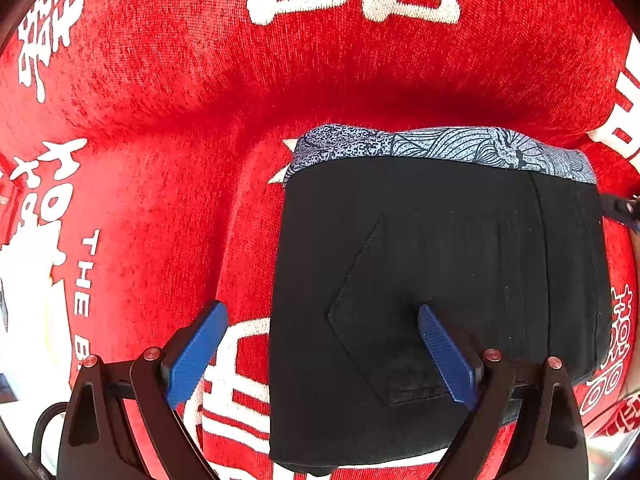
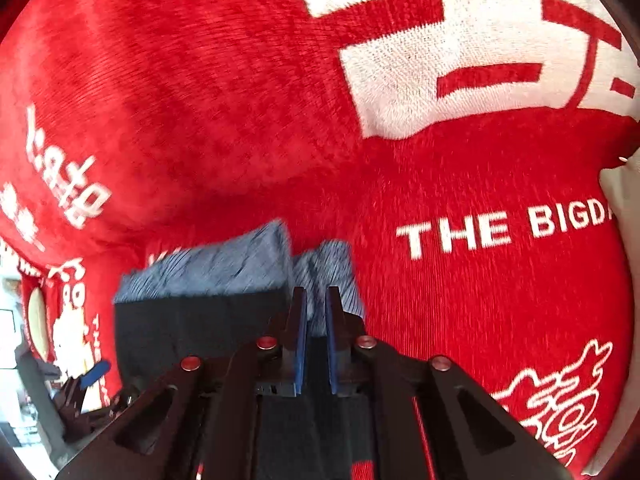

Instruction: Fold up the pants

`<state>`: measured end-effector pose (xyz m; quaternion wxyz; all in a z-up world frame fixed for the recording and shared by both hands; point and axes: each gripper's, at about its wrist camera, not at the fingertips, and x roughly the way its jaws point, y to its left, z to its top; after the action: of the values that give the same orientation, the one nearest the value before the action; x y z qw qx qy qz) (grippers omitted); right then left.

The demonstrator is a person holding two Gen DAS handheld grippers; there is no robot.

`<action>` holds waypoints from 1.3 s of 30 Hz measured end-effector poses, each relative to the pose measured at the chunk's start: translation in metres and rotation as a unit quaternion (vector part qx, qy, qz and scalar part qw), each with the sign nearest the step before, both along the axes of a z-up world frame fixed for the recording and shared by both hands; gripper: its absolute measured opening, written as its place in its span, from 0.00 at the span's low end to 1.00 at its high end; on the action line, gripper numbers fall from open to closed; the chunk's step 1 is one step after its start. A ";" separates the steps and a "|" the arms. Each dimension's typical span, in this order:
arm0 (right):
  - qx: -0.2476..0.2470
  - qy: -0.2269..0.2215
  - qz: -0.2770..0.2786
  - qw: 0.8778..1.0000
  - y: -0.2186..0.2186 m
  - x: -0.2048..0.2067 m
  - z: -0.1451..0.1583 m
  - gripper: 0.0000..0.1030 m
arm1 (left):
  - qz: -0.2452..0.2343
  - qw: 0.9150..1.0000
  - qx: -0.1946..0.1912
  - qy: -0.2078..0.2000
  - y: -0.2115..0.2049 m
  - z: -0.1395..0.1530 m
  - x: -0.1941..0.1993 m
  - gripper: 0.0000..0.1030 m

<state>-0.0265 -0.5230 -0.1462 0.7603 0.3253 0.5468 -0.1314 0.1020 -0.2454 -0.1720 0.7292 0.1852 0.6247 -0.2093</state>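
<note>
Presently right gripper (image 2: 316,312) clenched on pants (image 1: 440,280) edge at 12 o'clock, likely to pull fold; left gripper (image 1: 320,340) released, straddling pants' 9 o'clock edge on red blanket (image 1: 160,80).

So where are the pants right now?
The pants lie folded on the red blanket, under the open left gripper; the right gripper pinches their edge.

Folded black pants (image 1: 440,280) on red blanket (image 1: 160,80)
</note>
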 end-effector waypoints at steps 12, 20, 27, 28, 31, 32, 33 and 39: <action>-0.045 0.028 0.104 0.993 0.080 -0.028 0.006 0.43 | 0.006 1.000 -0.005 0.003 0.002 -0.007 0.002 0.94; -0.046 0.040 0.087 0.994 0.076 -0.030 -0.010 0.66 | 0.011 0.999 -0.018 0.028 0.007 -0.014 0.004 0.99; 0.008 0.014 0.093 0.996 0.057 -0.055 0.001 0.73 | -0.005 0.999 -0.027 0.039 0.016 -0.011 0.004 0.99; 0.019 0.009 0.094 0.995 0.056 -0.060 0.001 0.74 | -0.006 0.999 -0.031 0.043 0.018 -0.010 0.004 0.99; 0.060 -0.004 0.098 0.993 0.042 -0.074 0.000 0.74 | -0.004 0.997 -0.054 0.060 0.028 -0.006 0.012 0.99; 0.069 -0.007 0.095 0.993 0.039 -0.077 0.004 0.74 | -0.002 0.996 -0.059 0.064 0.030 -0.007 0.016 0.99; 0.075 -0.010 0.089 0.993 0.031 -0.081 0.004 0.75 | 0.000 0.996 -0.064 0.066 0.032 -0.007 0.021 0.99; 0.118 -0.040 0.016 0.992 -0.008 -0.086 -0.009 0.76 | 0.021 0.991 -0.084 0.106 0.039 -0.021 0.049 0.99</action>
<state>-0.1127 -0.5309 -0.1555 0.7402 0.4085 0.5325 -0.0404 0.1507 -0.2067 -0.1925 0.6761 0.0870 0.6823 -0.2641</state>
